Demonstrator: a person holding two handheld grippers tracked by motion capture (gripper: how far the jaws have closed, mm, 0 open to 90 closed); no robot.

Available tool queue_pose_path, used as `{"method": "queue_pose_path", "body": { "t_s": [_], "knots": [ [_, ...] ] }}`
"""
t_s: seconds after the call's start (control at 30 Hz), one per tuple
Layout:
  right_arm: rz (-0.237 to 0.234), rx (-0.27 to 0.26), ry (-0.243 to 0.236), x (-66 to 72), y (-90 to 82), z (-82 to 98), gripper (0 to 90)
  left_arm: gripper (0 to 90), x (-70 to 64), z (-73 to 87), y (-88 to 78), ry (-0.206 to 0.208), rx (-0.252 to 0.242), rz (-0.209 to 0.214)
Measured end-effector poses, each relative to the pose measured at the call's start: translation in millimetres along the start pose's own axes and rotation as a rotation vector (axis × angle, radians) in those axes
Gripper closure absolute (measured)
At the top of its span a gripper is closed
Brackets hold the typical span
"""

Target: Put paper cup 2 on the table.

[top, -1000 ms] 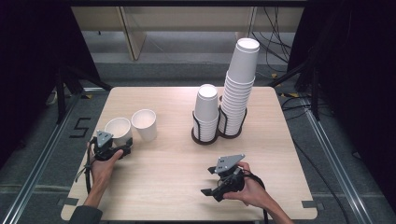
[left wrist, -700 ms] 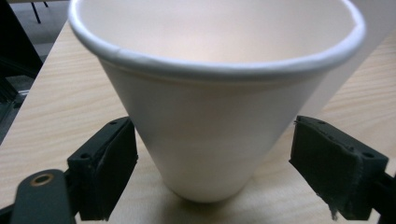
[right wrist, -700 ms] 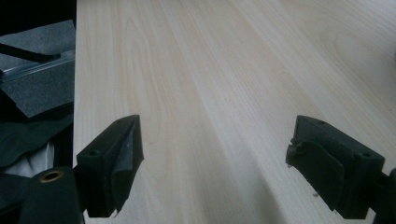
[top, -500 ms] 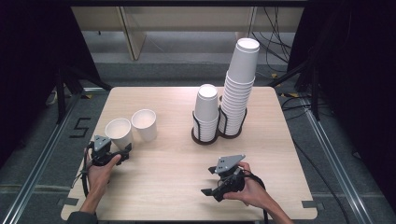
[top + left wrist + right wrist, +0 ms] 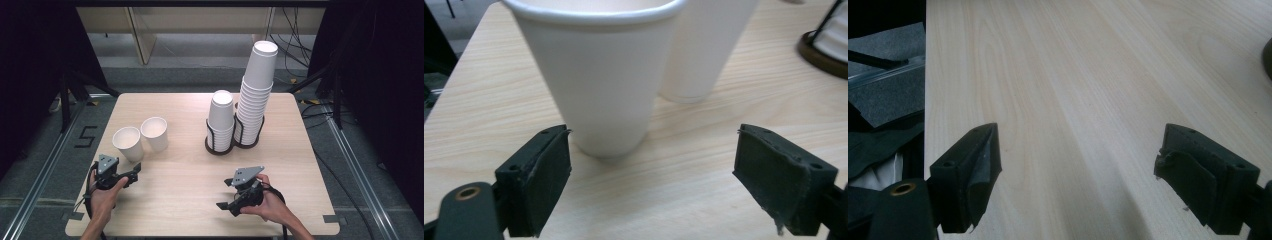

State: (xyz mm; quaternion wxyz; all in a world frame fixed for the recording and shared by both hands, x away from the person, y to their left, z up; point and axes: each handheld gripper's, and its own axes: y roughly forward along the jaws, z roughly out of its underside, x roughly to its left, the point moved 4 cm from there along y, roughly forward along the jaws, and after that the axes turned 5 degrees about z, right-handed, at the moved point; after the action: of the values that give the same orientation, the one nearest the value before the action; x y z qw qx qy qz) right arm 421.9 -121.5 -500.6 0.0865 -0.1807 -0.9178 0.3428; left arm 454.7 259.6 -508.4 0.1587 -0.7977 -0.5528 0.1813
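In the left gripper view, the near cup is cut off at the top edge, so I cannot see inside it. The second cup behind it is also cropped, and its lower left side is hidden by the near cup. A dark holder base enters at the right edge; I cannot make out its contents there.

My left gripper sits just short of the near cup, fingers spread wide and gripping nothing; the cup stands upright ahead of the gap, slightly toward the left finger, not touching it. My right gripper lies well apart on the near right of the counter, fingers likewise released, with bare wood between them.

The counter is pale wood-grain laminate. Both cups stand side by side at its left. Two cup stacks sit in wire holders at centre-right, the taller one leaning slightly. Grey floor, floor rails, cables and dark drapes surround it.
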Motion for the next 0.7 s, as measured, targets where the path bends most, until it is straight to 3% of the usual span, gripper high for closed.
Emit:
{"method": "queue_pose_path", "body": {
  "t_s": [0.17, 0.47, 0.7],
  "knots": [
    [0.006, -0.002, 0.003, 0.0, -1.1, 1.1, 18.1, 14.5, -20.7, 6.4, -10.6, -0.015, -0.014, 0.065],
    [0.012, -0.003, 0.009, 0.1, -2.3, 3.2, 17.9, 14.5, -71.1, 14.2, -27.4, 0.07, -0.035, 0.17],
    [0.015, -0.006, 0.005, 1.6, -2.6, 5.8, 17.5, 14.5, -100.1, 26.7, -36.4, 0.116, -0.024, 0.227]
  ]
}}
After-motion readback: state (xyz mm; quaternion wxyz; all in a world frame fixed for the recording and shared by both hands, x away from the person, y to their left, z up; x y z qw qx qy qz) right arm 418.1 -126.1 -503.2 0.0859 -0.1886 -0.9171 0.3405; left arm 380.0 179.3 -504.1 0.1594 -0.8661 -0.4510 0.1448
